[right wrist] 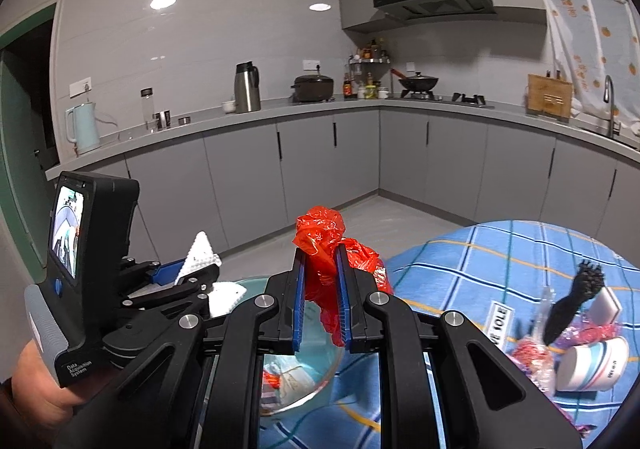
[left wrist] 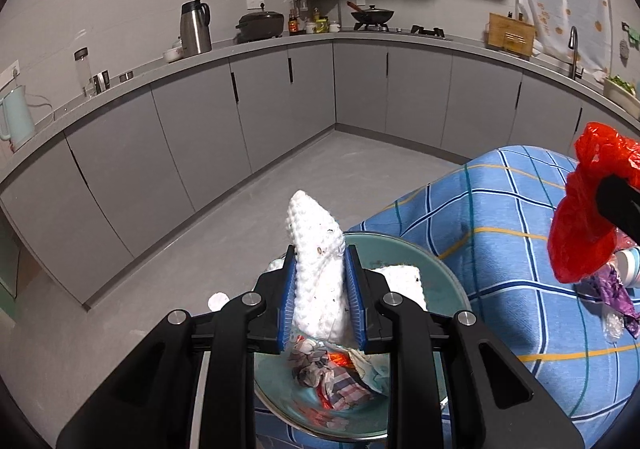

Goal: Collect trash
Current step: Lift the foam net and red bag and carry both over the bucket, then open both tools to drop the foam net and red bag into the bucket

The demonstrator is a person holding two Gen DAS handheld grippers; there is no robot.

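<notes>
My left gripper [left wrist: 320, 289] is shut on a white knitted cloth [left wrist: 318, 249] and holds it upright over a teal glass bowl [left wrist: 416, 253]. Crumpled wrappers [left wrist: 332, 371] lie in the bowl under the fingers. My right gripper [right wrist: 320, 289] is shut on a crumpled red plastic bag [right wrist: 320, 237], held above the bowl's rim [right wrist: 320, 349]. The red bag also shows at the right of the left wrist view [left wrist: 588, 209]. The left gripper with the white cloth [right wrist: 200, 257] shows at the left of the right wrist view.
The bowl stands on a table with a blue checked cloth [right wrist: 480, 261]. On it to the right lie a striped paper cup [right wrist: 592, 365], a black brush [right wrist: 576, 297], red and purple wrappers [right wrist: 532, 357] and a label [right wrist: 500, 323]. Grey kitchen cabinets [left wrist: 280, 101] run behind.
</notes>
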